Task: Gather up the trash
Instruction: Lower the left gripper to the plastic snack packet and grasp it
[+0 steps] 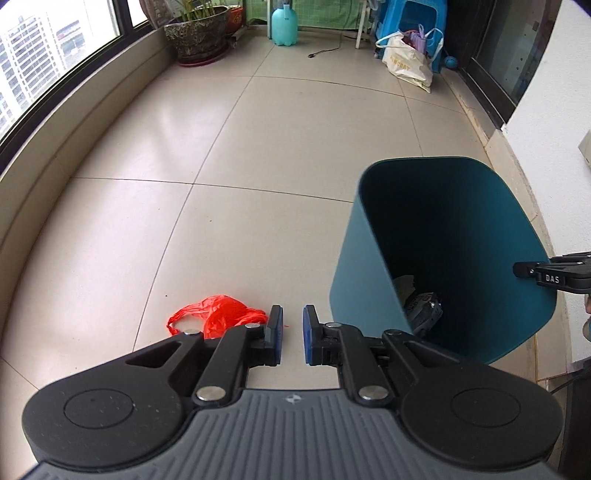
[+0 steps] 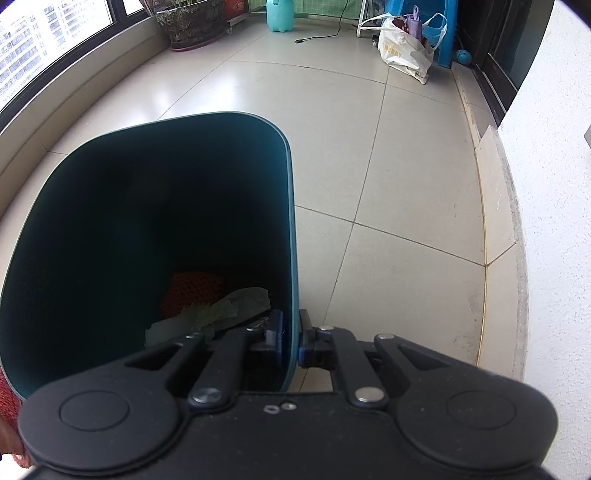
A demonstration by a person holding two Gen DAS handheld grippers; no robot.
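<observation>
A crumpled red plastic bag [image 1: 218,315] lies on the tiled floor, just left of my left gripper [image 1: 293,334]. That gripper stands slightly open with bare floor between its blue pads. To its right a teal bin [image 1: 354,266] is tilted; paper and dark trash lie inside it. My right gripper [image 2: 291,338] is shut on the teal bin's rim [image 2: 293,258], one pad inside the wall, one outside. In the right wrist view an orange net [image 2: 195,290] and leafy scraps [image 2: 229,308] lie in the bin. The right gripper [image 1: 546,275] also shows at the bin's far side.
A curved window ledge [image 1: 74,147] runs along the left. At the far end stand a potted plant [image 1: 197,33], a turquoise jug [image 1: 283,26], a white tote bag [image 1: 408,61] and a blue stool [image 1: 417,22]. A white wall [image 2: 546,184] borders the right.
</observation>
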